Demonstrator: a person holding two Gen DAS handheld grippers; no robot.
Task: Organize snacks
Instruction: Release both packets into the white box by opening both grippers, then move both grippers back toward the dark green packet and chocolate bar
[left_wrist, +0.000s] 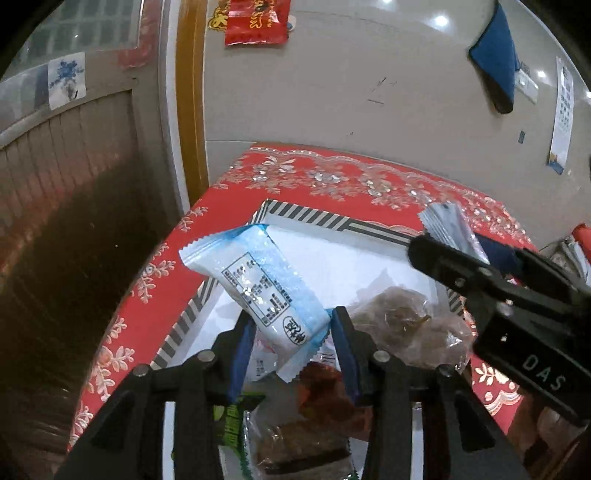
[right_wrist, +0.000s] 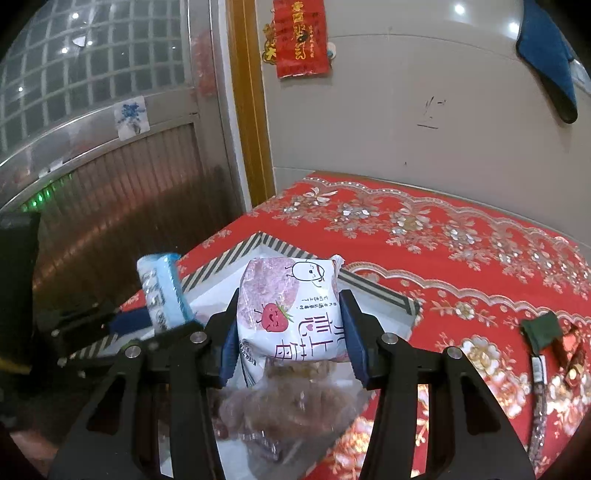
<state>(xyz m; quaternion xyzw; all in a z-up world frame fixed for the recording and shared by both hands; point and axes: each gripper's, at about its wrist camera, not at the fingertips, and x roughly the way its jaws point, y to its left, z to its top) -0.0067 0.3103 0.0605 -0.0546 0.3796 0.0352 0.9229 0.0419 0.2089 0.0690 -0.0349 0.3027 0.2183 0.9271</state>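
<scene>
A white box with a black-and-white striped rim (left_wrist: 306, 216) (right_wrist: 236, 254) stands on the red tablecloth. It holds clear bags of brown snacks (left_wrist: 399, 314) (right_wrist: 280, 406), a green packet (left_wrist: 229, 424) and a red packet (left_wrist: 325, 387). My left gripper (left_wrist: 295, 332) (right_wrist: 147, 325) is shut on a blue-and-white packet (left_wrist: 258, 280) (right_wrist: 162, 291), which hangs tilted over the box's left side. Over the same box, my right gripper (right_wrist: 291, 332) (left_wrist: 469, 254) is shut on a puffy pink strawberry packet (right_wrist: 288, 310), seen as a grey edge (left_wrist: 447, 229) in the left wrist view.
The red floral tablecloth (right_wrist: 443, 236) runs back to a grey wall. A dark green pouch (right_wrist: 543, 332) and small red packets (right_wrist: 570, 354) lie at the right. The table's left edge drops off beside a door with a wooden frame (right_wrist: 251, 110).
</scene>
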